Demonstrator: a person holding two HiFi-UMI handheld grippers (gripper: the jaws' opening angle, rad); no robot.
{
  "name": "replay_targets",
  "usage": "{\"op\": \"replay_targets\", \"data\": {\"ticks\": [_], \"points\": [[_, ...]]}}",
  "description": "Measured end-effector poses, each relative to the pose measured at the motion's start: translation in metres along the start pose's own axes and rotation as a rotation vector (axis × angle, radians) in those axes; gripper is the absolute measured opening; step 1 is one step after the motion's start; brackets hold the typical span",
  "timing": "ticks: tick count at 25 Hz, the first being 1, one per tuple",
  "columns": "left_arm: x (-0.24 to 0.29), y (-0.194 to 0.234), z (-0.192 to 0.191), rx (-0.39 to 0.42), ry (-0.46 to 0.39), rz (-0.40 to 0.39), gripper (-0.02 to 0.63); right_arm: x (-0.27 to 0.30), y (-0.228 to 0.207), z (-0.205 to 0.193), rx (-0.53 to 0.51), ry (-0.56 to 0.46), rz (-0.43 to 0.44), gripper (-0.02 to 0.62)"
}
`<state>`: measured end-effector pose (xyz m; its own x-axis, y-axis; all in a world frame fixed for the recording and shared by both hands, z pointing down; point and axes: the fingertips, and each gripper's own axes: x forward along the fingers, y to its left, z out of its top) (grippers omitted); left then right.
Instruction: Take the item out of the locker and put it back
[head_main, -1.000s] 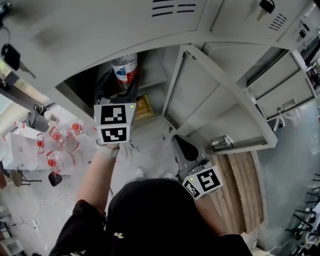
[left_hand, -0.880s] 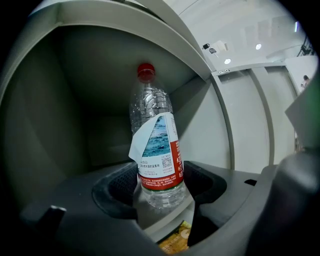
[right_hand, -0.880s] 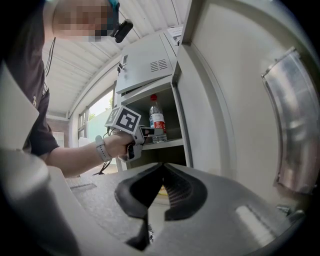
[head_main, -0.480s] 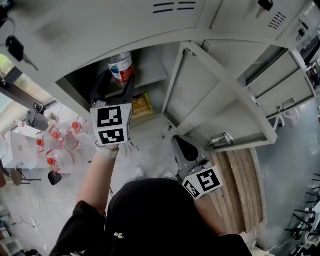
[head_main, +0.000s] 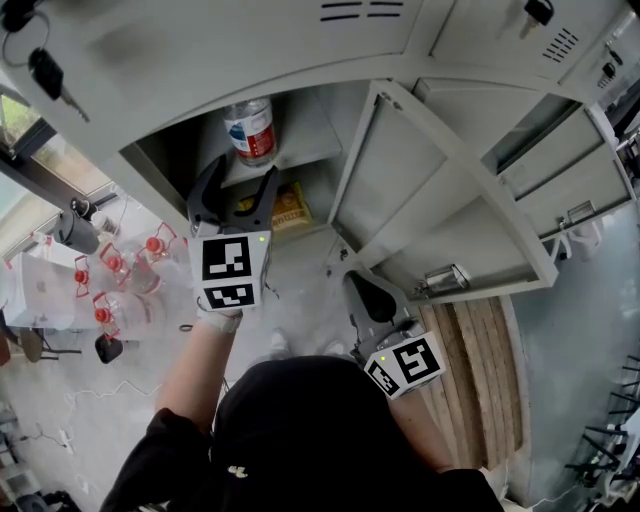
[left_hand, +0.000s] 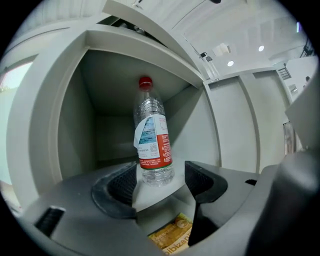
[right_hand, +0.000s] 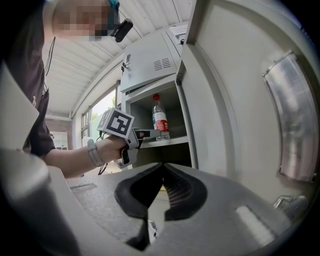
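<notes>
A clear water bottle (head_main: 252, 130) with a red cap and a red-and-white label stands upright on the upper shelf (head_main: 305, 160) of the open grey locker. My left gripper (head_main: 236, 192) is just in front of the shelf edge, its jaws open and empty, short of the bottle. In the left gripper view the bottle (left_hand: 152, 140) rises beyond the spread pads (left_hand: 116, 187), untouched. My right gripper (head_main: 372, 298) hangs low by the locker door, shut on nothing. The right gripper view shows its pads (right_hand: 175, 192) pressed together, with the bottle (right_hand: 160, 120) and the left gripper (right_hand: 142, 134) beyond.
A yellow packet (head_main: 288, 208) lies on the lower shelf. The locker door (head_main: 440, 200) stands open to the right. Keys (head_main: 45, 75) hang at upper left. Wooden boards (head_main: 480, 370) lie at lower right; several red-capped bottles (head_main: 120, 290) sit on the floor at left.
The left gripper has drawn back out of the locker and down, its jaws no longer round the bottle. The bottle stays upright on the shelf. The right gripper has not moved.
</notes>
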<state>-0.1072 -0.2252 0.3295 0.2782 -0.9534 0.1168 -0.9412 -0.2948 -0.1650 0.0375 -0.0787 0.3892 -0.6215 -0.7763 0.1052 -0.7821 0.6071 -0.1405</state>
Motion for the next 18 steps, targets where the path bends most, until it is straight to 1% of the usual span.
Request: {"op": "replay_targets", "data": {"ticks": [4, 7, 12, 15, 18], "points": [[-0.002, -0.005, -0.002, -0.001, -0.003, -0.013, 0.268, -0.001, 0.001, -0.001, 0.000, 0.001, 0.001, -0.003], [0.000, -0.006, -0.001, 0.006, -0.007, -0.007, 0.210, -0.003, -0.001, -0.001, 0.002, 0.001, -0.005, -0.003], [0.005, -0.006, 0.006, 0.011, -0.028, 0.007, 0.144, -0.005, -0.007, 0.000, 0.003, -0.002, -0.021, -0.003], [0.010, -0.002, 0.009, 0.005, -0.029, 0.017, 0.118, -0.006, -0.009, 0.001, 0.001, -0.003, -0.027, -0.003], [0.018, 0.004, 0.014, 0.000, -0.029, 0.024, 0.107, -0.006, -0.011, 0.002, -0.001, -0.004, -0.032, -0.003]]}}
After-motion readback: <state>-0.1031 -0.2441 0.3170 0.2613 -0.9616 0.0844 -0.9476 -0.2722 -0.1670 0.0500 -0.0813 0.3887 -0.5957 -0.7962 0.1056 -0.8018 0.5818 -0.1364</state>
